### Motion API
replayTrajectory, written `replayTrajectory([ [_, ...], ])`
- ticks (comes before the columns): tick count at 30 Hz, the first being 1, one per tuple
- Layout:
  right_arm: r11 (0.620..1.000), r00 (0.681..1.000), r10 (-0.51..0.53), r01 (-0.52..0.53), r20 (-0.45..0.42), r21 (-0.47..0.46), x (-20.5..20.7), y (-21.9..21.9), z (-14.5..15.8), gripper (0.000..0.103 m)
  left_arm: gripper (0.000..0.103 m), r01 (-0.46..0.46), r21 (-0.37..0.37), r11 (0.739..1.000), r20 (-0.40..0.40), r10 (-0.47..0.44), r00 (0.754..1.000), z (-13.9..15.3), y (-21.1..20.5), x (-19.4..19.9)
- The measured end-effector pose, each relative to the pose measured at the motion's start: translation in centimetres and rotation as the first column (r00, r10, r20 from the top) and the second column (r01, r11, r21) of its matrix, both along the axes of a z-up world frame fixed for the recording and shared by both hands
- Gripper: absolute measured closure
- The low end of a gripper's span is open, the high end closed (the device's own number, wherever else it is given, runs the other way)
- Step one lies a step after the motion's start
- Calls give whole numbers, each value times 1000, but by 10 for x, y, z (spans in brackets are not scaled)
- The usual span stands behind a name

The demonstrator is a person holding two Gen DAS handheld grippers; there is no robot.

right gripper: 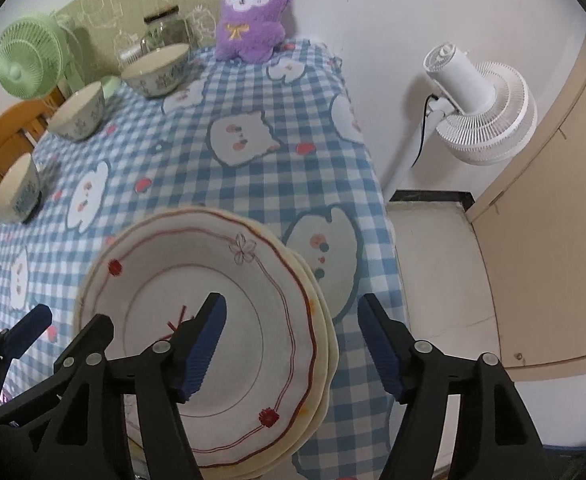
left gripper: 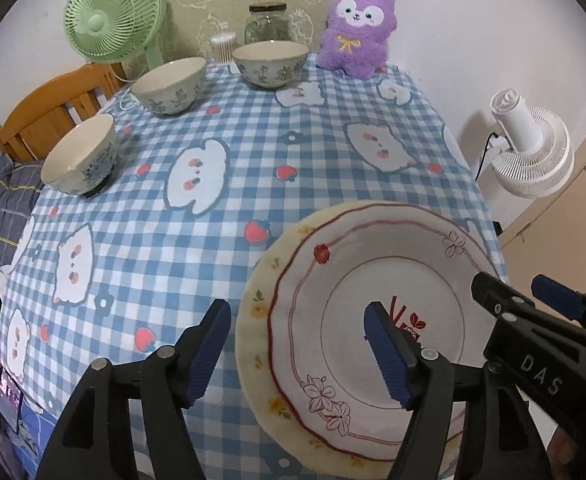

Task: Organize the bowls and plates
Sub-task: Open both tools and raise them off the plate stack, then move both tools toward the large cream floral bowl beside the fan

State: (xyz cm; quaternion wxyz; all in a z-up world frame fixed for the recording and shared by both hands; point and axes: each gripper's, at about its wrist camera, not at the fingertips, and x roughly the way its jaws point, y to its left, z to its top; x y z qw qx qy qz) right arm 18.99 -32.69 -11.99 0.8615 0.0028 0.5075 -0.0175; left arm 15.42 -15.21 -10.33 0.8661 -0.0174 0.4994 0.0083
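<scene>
Two hand-held grippers hang over the plates, jaws wide and empty: the left hand-held gripper point(left gripper: 297, 350) straddles the stack's left rim, the right hand-held gripper point(right gripper: 291, 350) its right rim. A red-trimmed plate point(left gripper: 367, 280) tops a yellowish plate point(left gripper: 253, 320) (possibly more beneath) near the worktop point(left gripper: 253, 160) edge. Three bowls point(left gripper: 79, 156) stand well apart along the far side.

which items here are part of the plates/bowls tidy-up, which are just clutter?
Job:
- plate stack, red-trimmed plate on top
- near bowl
- middle bowl
- far bowl

Clutter:
- purple plush
- green fan
- white fan
- glass jar
- toothpick holder
</scene>
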Motion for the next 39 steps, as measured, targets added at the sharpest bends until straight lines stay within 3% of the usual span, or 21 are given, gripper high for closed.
replayTrajectory([
  [4,999,999,15,-16,38,34,-2,0,15,19,27,-14,-8,1000,12,14,1000,11,5,-3],
  [16,990,977,118,-129,175,52,-16,29,66,11,16,-9,-20,1000,118,12,993,58,5,-14],
  [26,987,955,134,-153,265,50,-19,57,104,11,16,-33,-2,999,219,33,975,92,19,-13],
  [39,994,955,103,-111,278,12,-8,101,130,11,17,-19,0,1000,242,19,970,116,55,4],
])
